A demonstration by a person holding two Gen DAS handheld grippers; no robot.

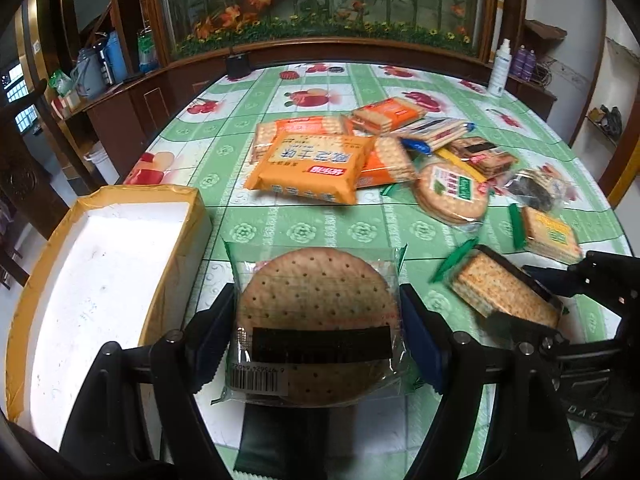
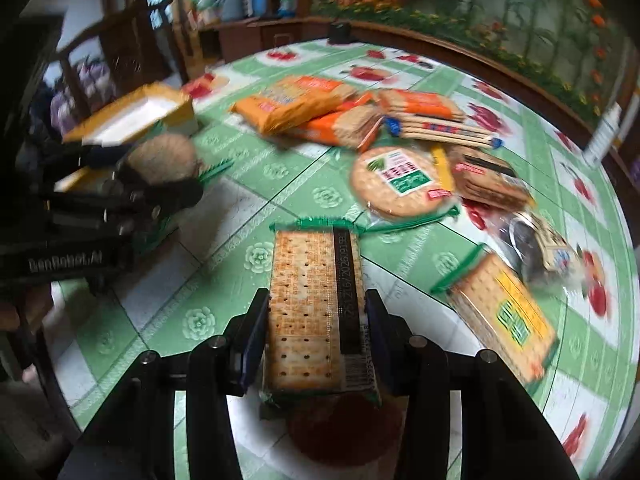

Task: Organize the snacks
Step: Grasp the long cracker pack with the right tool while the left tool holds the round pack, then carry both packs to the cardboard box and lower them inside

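Round brown cracker in a clear wrapper (image 1: 316, 320), pinched tight between the fingers of the left hand-held gripper (image 1: 320, 344), up above the green-and-white flowered tabletop (image 1: 280, 80). Just left of it, an open white foam box with yellow tape (image 1: 100, 280). Long square-cracker pack with green ends (image 2: 316, 312), clamped in the right hand-held gripper (image 2: 316, 340). Farther off, a pile of orange cracker packs (image 1: 316, 160) and other loose snacks.
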